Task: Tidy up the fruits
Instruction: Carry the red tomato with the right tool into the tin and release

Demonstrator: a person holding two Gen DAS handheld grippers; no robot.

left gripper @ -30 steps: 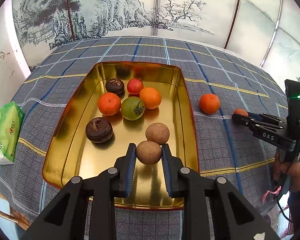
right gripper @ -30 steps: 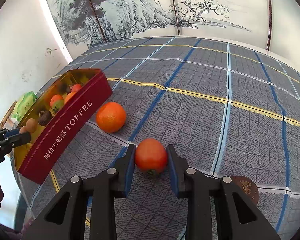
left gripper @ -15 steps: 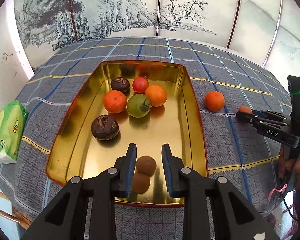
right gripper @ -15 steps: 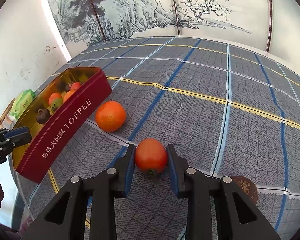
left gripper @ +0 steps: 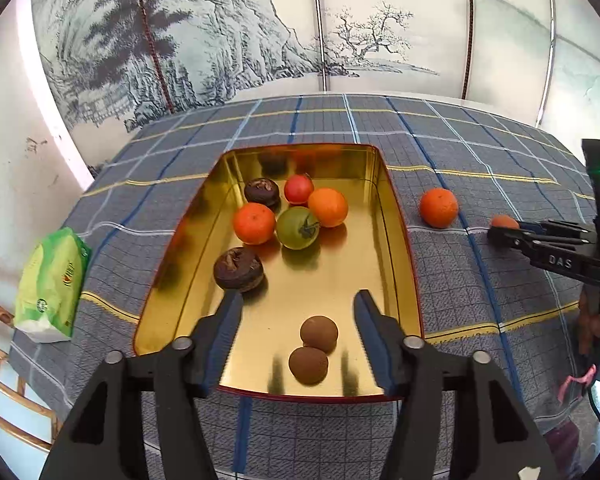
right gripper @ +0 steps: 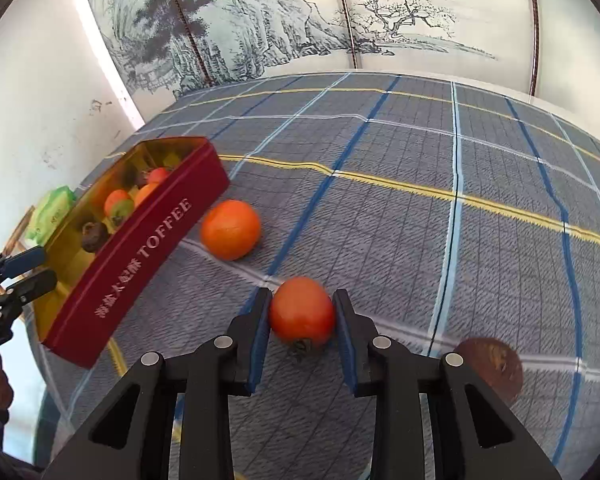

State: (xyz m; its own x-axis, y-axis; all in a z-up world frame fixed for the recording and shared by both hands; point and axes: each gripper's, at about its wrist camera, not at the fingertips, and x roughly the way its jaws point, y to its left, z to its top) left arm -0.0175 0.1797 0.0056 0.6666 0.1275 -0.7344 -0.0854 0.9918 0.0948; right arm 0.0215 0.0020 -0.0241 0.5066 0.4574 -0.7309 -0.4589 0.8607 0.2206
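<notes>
A gold-lined red toffee tin holds several fruits: two brown round ones near its front edge, two dark wrinkled ones, oranges, a green tomato and a red one. My left gripper is open and empty above the tin's front. My right gripper is shut on a red tomato, held just above the checked cloth; it also shows in the left wrist view. A loose orange lies beside the tin.
A dark brown fruit lies on the cloth right of my right gripper. A green packet sits at the table's left edge by a bamboo chair. A painted screen stands behind the table.
My left gripper let go of the brown fruit in the tin, opened wide and drew back. My right gripper stayed shut on the tomato and has begun lifting it.
</notes>
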